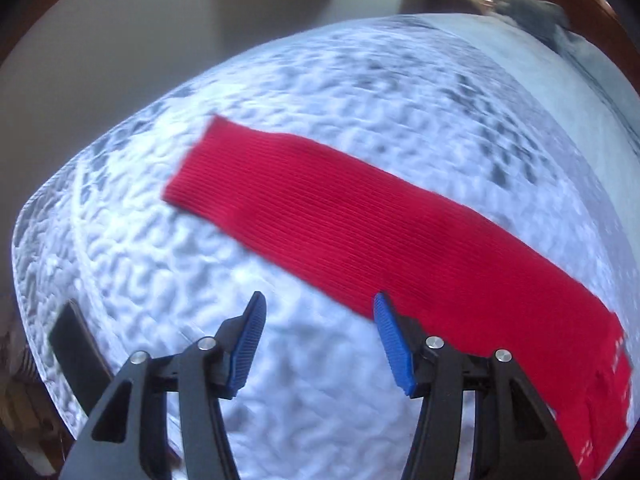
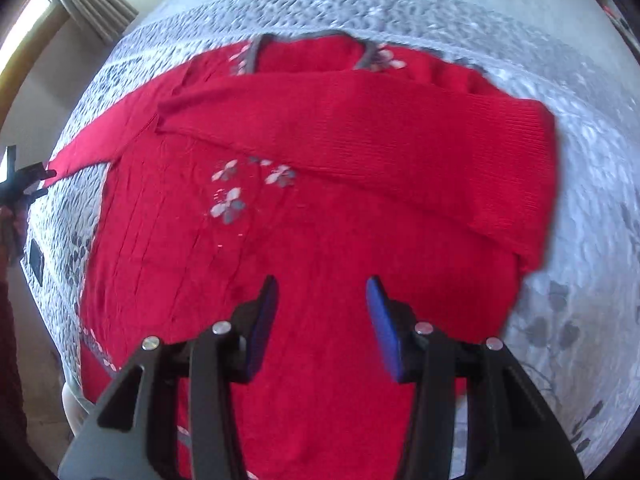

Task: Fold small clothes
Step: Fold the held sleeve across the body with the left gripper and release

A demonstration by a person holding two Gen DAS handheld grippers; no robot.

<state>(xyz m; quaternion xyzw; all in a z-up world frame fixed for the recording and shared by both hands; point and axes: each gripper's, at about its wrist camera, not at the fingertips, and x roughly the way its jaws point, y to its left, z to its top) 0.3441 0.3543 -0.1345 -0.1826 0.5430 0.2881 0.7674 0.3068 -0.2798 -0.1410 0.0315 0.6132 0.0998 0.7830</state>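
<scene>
A red knit sweater (image 2: 320, 232) with grey and white flower patterns lies flat on the bed. One sleeve (image 2: 400, 152) is folded across its chest. The other sleeve (image 1: 360, 232) stretches out straight over the quilt, its cuff at the far left. My left gripper (image 1: 320, 312) is open and empty, just above this sleeve's near edge. My right gripper (image 2: 322, 292) is open and empty, hovering over the sweater's lower body. The left gripper also shows in the right wrist view (image 2: 24, 184) at the far left, by the outstretched sleeve's end.
A grey and white quilted bedspread (image 1: 160, 248) covers the bed. A dark flat object (image 1: 76, 348) lies near the bed's left edge. Dark clothes (image 1: 532, 12) lie at the far end. A curtained window (image 2: 80, 0) stands at the left.
</scene>
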